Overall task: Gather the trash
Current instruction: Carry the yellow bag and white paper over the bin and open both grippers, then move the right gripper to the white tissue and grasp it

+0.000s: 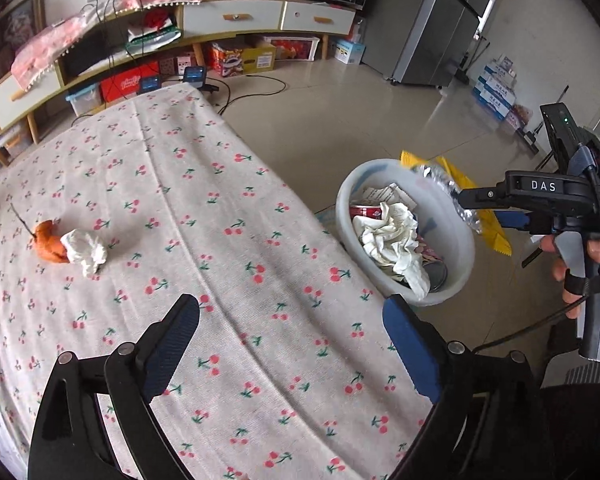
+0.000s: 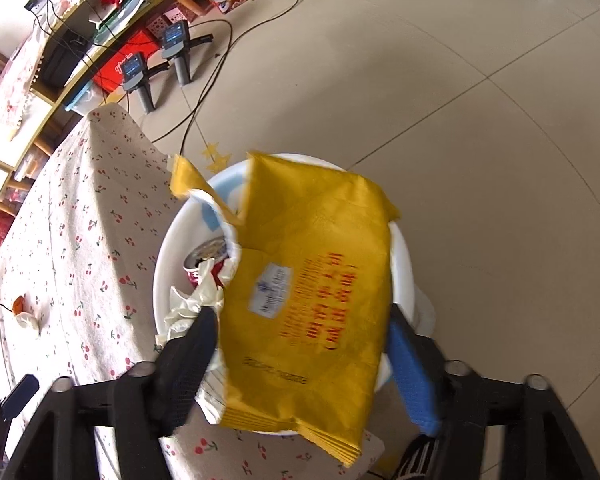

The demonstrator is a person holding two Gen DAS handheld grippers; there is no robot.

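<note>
A white bin (image 1: 456,264) stands on the floor beside the table and holds crumpled paper (image 1: 392,240) and a red can (image 1: 364,212). My right gripper (image 2: 300,344) is over the bin (image 2: 402,264), its fingers wide apart. A yellow snack bag (image 2: 312,292) lies between them, blurred, and I cannot tell whether it touches the pads. In the left wrist view the bag (image 1: 488,216) shows its silver inside at the bin's far rim. My left gripper (image 1: 292,344) is open and empty over the cherry-print tablecloth (image 1: 220,240). An orange peel (image 1: 48,244) and a white tissue wad (image 1: 84,252) lie on the table's left.
A long cabinet (image 1: 228,16) with boxes beneath lines the far wall. A grey fridge (image 1: 440,28) stands at the back right. Cables and two spare gripper handles (image 2: 156,64) lie on the tiled floor beyond the table.
</note>
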